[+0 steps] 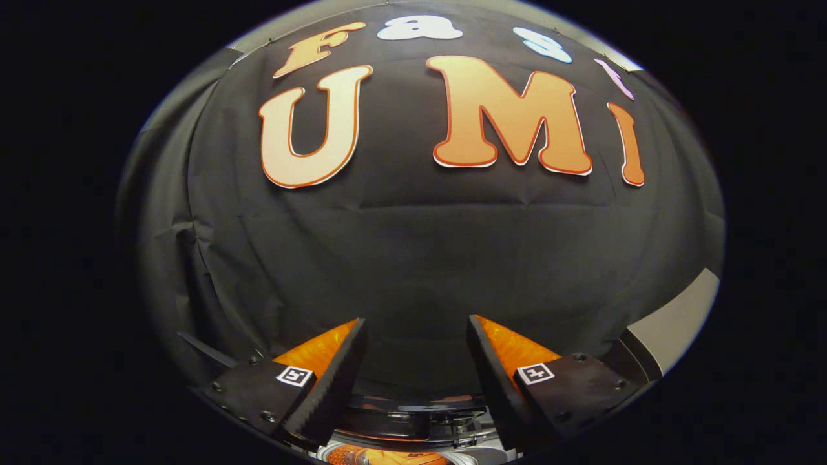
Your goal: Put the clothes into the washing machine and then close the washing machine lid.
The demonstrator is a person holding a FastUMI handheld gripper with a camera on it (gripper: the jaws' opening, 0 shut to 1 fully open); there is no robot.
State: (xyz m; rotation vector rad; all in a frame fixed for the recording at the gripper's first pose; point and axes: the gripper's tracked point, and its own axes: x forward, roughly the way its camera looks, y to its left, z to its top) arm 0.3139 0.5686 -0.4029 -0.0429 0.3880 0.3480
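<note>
Gripper (413, 361) spread wide, nothing between its fingers; serrated inner pads (336, 381) face each other across an open gap. It points roughly level at the black cloth wall (413, 245), not down at the work.

Washing machine (413, 420): only a sliver is visible, low between the finger bases and below the fingertips. Seen there: a dark curved rim, a pale ring under it, and a patch of orange (381, 457) at the very bottom. Cannot tell whether the orange is clothing already inside the tub or a part of the machine. Lid not identifiable from this angle, so whether it stands open or shut is unknown.

Pale grey slab edge (672, 323) sits beyond the right finger, off to the right; possibly a desk edge or a panel, unclear.

Key relation: the machine lies underneath and slightly ahead of the gripper, centred between the two fingers, while the fingers aim over it at the wall. Judgement: the next move calls for tipping the gripper downward, not travelling sideways, to bring the tub opening and any clothes onto the finger line.

Task progress: cannot be settled from this moment.
</note>
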